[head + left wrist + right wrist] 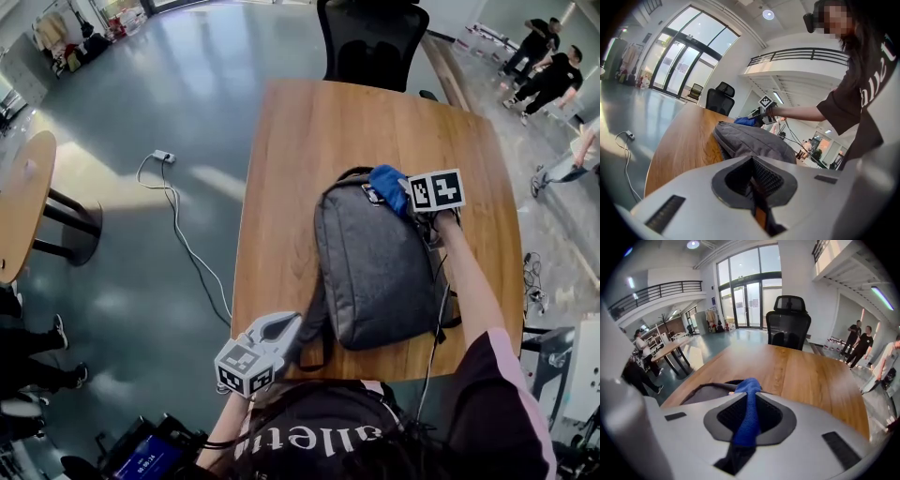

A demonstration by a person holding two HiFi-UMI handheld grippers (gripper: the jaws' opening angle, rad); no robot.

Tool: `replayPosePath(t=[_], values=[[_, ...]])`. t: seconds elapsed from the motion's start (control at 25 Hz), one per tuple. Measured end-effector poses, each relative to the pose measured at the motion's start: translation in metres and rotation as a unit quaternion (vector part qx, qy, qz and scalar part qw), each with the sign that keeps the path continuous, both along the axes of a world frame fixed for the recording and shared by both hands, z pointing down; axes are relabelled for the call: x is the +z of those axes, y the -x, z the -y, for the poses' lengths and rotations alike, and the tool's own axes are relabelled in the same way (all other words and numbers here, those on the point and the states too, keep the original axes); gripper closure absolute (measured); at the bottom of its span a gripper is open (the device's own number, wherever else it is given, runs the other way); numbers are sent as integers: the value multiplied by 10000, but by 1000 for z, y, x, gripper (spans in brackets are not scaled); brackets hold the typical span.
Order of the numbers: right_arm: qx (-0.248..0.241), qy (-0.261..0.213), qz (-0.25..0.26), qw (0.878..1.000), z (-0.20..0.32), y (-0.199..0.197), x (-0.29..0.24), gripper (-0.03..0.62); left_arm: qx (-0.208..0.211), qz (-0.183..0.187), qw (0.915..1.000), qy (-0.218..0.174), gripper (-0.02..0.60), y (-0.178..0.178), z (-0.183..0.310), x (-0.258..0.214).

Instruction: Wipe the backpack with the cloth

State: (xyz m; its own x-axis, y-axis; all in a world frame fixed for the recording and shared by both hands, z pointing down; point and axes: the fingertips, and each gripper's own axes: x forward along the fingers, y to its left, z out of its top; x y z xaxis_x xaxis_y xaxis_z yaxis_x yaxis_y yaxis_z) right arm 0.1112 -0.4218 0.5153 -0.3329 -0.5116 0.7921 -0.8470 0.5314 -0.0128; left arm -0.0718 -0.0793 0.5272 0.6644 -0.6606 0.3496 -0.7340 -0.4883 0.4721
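Observation:
A grey backpack (pixel 380 267) lies flat on the wooden table (pixel 375 122), its top end away from me. My right gripper (pixel 405 197) is at that top end, shut on a blue cloth (pixel 387 181) that rests on the bag by the handle. In the right gripper view the cloth (pixel 747 392) runs between the pads of that gripper (pixel 749 404), over the backpack's (pixel 705 392) edge. My left gripper (pixel 289 324) sits at the bag's near left corner, shut on a dark strap (pixel 314 328). The left gripper view looks along the backpack (pixel 750 138) from that gripper (pixel 752 180) to the cloth (pixel 745 121).
A black office chair (pixel 370 42) stands at the table's far edge. On the floor to the left lie a power strip with its cable (pixel 164 157), beside a round table (pixel 23 197). People (pixel 548 66) stand at the far right. A thin cable (pixel 436 323) hangs by the bag's right side.

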Motion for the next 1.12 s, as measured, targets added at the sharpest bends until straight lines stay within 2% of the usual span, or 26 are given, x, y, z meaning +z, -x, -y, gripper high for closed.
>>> replayPosePath(t=[0.2,0.48,0.6,0.72,1.12], values=[[645,-10,159,9978,6,-54,0,533,89,61,9999,38,580,-4,-1,0],[1359,49,415,9898,-6,-111,7,533,-16,126,9999,0,580,1,1,-5],[1389,-40,615,9884,-15,-116,0,533,-16,157,9999,20,580,4,1,-3],[1368,-244,1037,9848,-33,-113,-15,533,19,161,9999,-10,580,3,1,-4],[1550,-1054,2108,9594,-144,-107,-82,533,311,85,9992,-221,580,-8,-4,-12]])
